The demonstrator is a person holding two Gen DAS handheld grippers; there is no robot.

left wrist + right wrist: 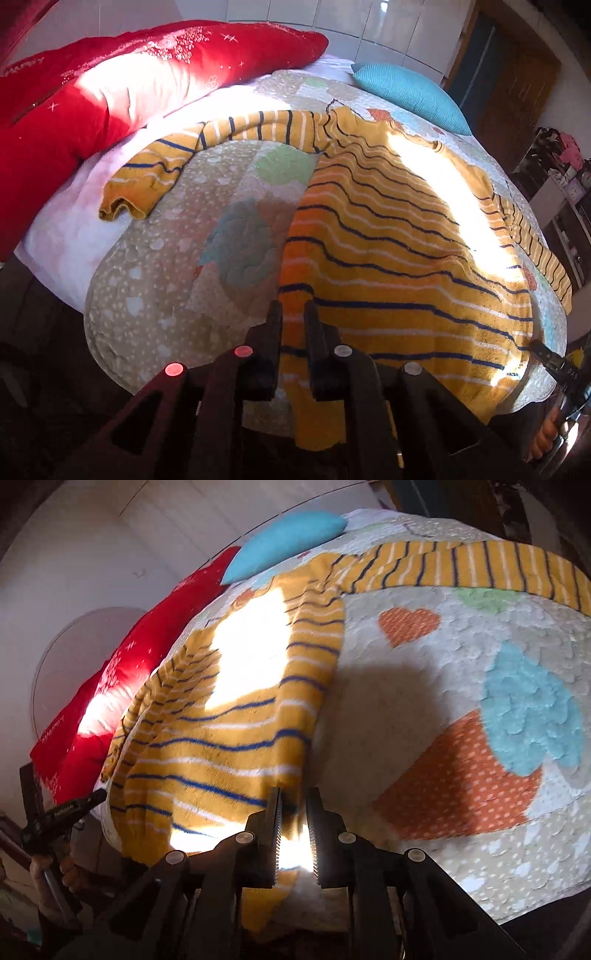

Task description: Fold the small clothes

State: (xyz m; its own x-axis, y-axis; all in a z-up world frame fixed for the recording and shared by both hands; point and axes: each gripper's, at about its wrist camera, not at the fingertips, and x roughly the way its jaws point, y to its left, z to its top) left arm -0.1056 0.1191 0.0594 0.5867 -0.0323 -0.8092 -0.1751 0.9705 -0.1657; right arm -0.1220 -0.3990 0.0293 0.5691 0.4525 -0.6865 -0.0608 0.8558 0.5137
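Now yellow striped sweater (388, 236) lies flat, sleeves spread; both grippers pinch its hem.

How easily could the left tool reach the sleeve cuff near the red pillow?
Probably, though not at once: bare quilt lies between the left tool and the cuff, but the tool looks clamped on the sweater hem and must let go first.

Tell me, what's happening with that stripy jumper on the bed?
A person is getting ready to fold the yellow striped jumper, spread flat on the heart-patterned quilt. Each hand-held gripper sits at a bottom corner of it: the left hand-held gripper and the right hand-held gripper, both nearly closed around the hem. No fold is made yet.
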